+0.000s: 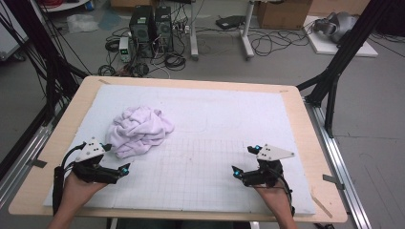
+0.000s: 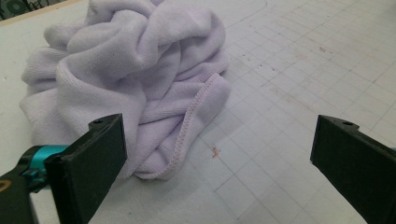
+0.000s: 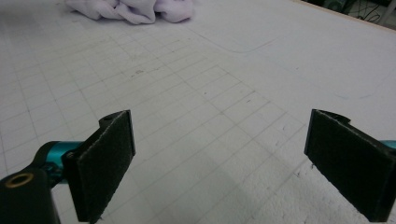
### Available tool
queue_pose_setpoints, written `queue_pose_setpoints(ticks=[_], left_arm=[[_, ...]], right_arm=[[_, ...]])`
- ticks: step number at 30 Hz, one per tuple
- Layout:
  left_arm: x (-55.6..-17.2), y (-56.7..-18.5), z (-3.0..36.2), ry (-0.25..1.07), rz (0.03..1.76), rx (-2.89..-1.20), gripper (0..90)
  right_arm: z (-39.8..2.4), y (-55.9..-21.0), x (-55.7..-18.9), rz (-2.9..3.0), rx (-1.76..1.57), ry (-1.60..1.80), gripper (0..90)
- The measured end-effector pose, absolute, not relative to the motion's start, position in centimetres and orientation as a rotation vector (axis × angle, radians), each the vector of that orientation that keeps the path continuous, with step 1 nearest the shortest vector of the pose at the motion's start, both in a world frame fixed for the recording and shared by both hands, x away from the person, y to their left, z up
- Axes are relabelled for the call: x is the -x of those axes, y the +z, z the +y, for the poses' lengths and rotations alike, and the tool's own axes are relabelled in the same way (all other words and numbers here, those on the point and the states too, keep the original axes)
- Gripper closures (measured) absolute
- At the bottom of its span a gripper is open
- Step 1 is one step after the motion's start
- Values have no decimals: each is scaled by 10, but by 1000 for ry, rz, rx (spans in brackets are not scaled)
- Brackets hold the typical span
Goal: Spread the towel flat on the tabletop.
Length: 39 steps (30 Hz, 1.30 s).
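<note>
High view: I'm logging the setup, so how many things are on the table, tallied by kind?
Crumpled lilac towel: 1
White gridded mat: 1
Hand-held grippers, both open and holding nothing: 2, the left gripper and the right gripper
Total: 4

- A pale lilac towel (image 1: 139,130) of soft terry cloth lies crumpled in a loose heap, folds bunched over one another.
- It rests on the left half of the white gridded mat (image 1: 215,157).
- One stitched hem (image 2: 194,116) curls along its near edge, touching the mat.
</note>
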State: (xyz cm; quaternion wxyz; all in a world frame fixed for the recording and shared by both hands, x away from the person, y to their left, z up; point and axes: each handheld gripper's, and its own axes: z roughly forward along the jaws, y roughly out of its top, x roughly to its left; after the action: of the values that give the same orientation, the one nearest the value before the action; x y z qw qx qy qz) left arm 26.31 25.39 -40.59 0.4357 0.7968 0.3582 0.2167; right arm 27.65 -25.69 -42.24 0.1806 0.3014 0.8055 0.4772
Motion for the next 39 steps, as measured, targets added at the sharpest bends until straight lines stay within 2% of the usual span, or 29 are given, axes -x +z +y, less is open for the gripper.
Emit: queue_pose_setpoints(ticks=[15, 29, 39], left_arm=[[-257, -405, 254, 545, 884, -1990, 42], [-257, -404, 253, 532, 863, -2000, 122], [-275, -385, 259, 538, 833, -1965, 247]], right_arm=[[-255, -421, -273, 2288, -836, 1343, 78], [-254, -422, -271, 2294, -835, 1339, 78], [-256, -422, -273, 2282, -868, 1382, 78]])
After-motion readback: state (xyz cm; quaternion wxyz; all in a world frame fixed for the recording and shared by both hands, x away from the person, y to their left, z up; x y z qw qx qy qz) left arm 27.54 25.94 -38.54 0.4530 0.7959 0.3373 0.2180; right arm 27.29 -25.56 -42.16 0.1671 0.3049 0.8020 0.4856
